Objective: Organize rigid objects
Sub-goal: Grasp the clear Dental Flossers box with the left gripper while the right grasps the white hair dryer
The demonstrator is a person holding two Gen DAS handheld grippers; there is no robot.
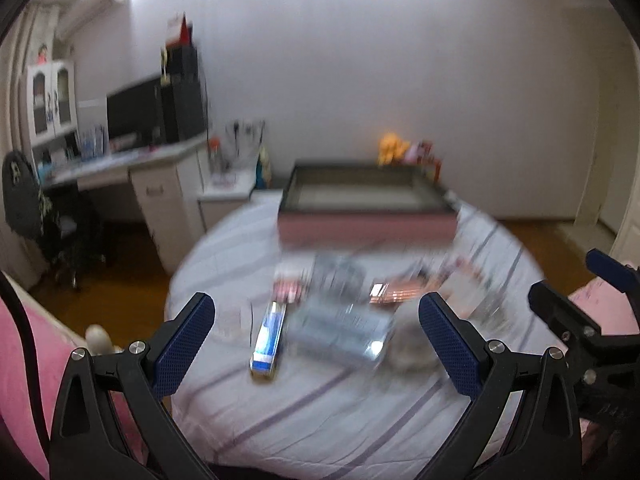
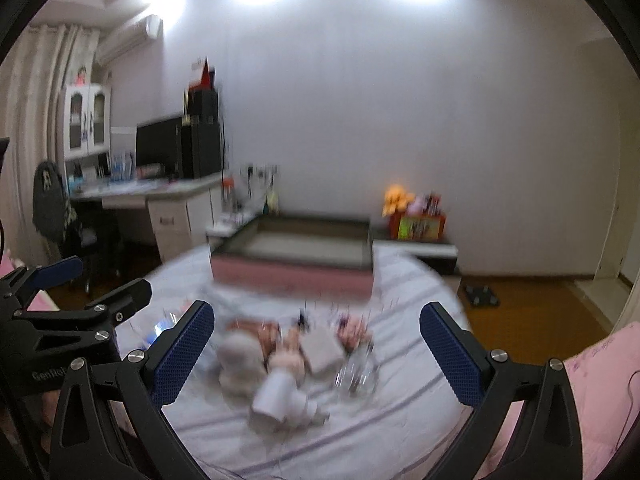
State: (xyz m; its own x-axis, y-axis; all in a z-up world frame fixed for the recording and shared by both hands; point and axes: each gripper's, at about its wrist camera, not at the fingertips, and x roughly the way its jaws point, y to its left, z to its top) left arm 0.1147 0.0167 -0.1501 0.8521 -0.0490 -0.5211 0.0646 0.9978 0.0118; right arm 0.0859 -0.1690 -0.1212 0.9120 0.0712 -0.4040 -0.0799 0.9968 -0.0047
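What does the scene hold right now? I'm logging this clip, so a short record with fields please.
surface: striped bedsheet
container: open pink-sided box, beyond the items
items: blue-white box, clear case, white bottle; all blurred
left gripper: open, holding nothing
right gripper: open, holding nothing

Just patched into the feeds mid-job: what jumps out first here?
The pink-sided open box at the far end of the striped bed dominates both views. In front of it lies a blurred clutter of small items, the blue-and-white carton clearest in the left view and a white bottle in the right. Both the left gripper and right gripper hang open above them.
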